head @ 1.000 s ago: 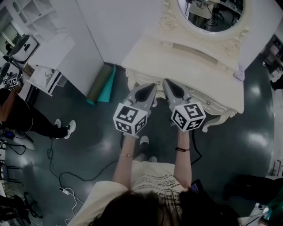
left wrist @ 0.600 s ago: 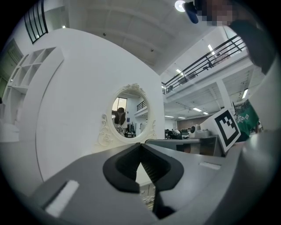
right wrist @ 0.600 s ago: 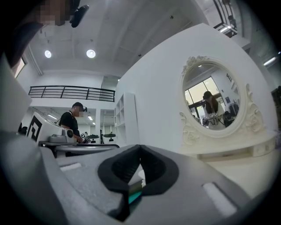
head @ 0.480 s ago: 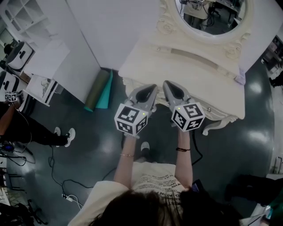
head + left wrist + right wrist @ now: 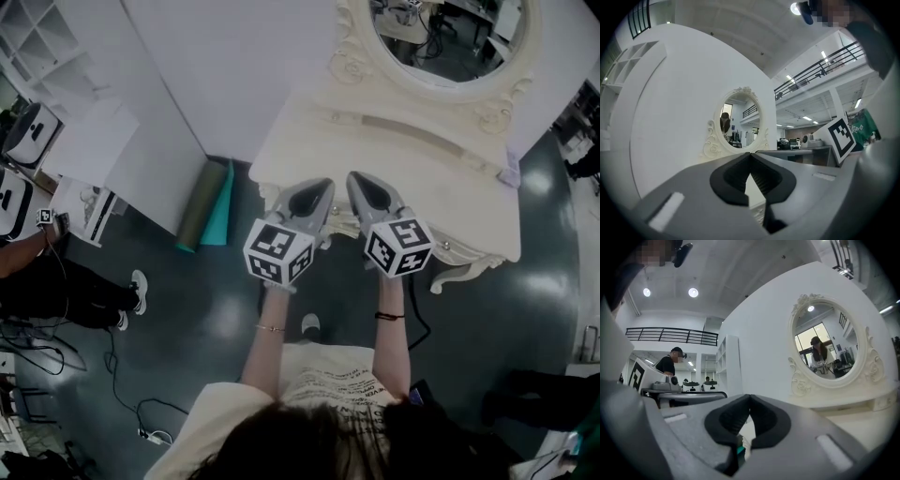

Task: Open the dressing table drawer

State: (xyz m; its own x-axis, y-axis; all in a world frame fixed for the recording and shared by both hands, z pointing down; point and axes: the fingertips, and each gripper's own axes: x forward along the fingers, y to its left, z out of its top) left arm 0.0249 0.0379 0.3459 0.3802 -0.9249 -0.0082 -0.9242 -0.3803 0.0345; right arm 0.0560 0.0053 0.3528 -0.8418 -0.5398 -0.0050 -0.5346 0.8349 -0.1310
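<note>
The cream dressing table (image 5: pixel 441 178) with its oval mirror (image 5: pixel 450 37) stands ahead of me. Its carved front apron (image 5: pixel 343 225) shows just under the top; the drawer front is mostly hidden by the top's edge and my grippers. My left gripper (image 5: pixel 323 185) and right gripper (image 5: pixel 354 178) are held side by side, level, with their tips over the table's front edge. Both are shut with nothing between the jaws. In the left gripper view the gripper (image 5: pixel 750 154) faces the mirror (image 5: pixel 739 123). The right gripper (image 5: pixel 749 396) in its own view faces the mirror (image 5: pixel 828 345) too.
A rolled green and teal mat (image 5: pixel 211 202) leans by the table's left leg. A white partition panel (image 5: pixel 141 122) stands at the left. Another person (image 5: pixel 56 281) stands at the far left, and a cable (image 5: pixel 122 366) trails over the dark floor.
Both grippers have moved forward toward the table, so their tips lie further over its front edge. The jaws have stayed shut. The person at the left has shifted.
</note>
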